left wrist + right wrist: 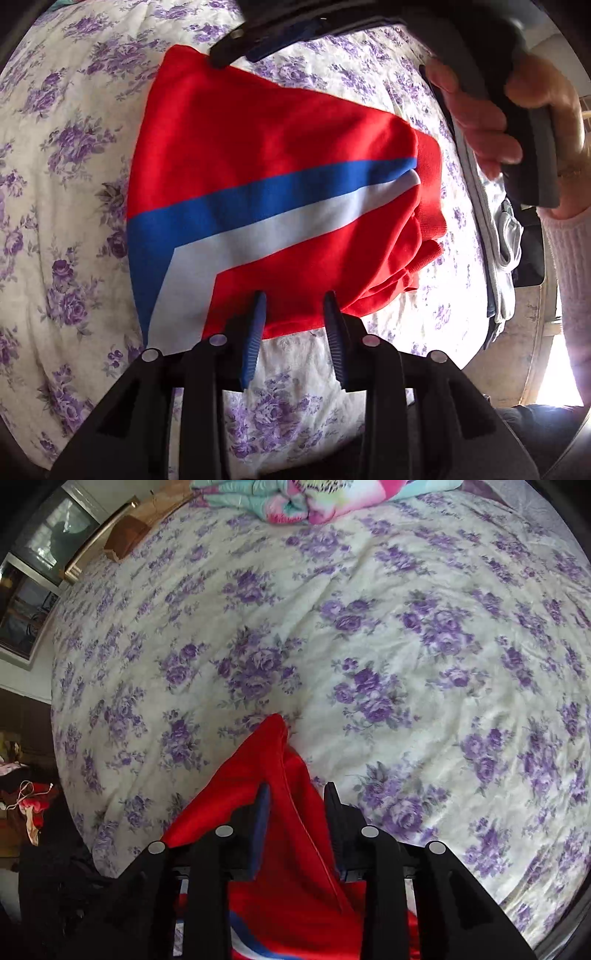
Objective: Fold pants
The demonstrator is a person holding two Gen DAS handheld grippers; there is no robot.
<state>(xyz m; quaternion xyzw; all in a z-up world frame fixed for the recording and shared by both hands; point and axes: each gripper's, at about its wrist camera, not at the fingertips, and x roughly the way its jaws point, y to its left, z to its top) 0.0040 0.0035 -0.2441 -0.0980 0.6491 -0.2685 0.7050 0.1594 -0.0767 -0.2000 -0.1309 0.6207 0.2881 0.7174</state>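
The red pants [266,147] with a blue and a white stripe lie folded on the floral bedspread [66,184]. My left gripper [295,302] is open, its fingers spread over the near edge of the pants and holding nothing. My right gripper [295,794] is open over the far corner of the pants [269,775], with red cloth lying between its spread fingers. In the left wrist view the right gripper [221,61] touches the far corner of the pants, held by a hand [480,125].
A colourful folded blanket [306,498] lies at the far end of the bed. A wooden headboard or furniture piece [122,535] stands at the far left. Grey and white clothes [506,251] lie at the bed's right edge. Clothes [29,801] lie on the floor at left.
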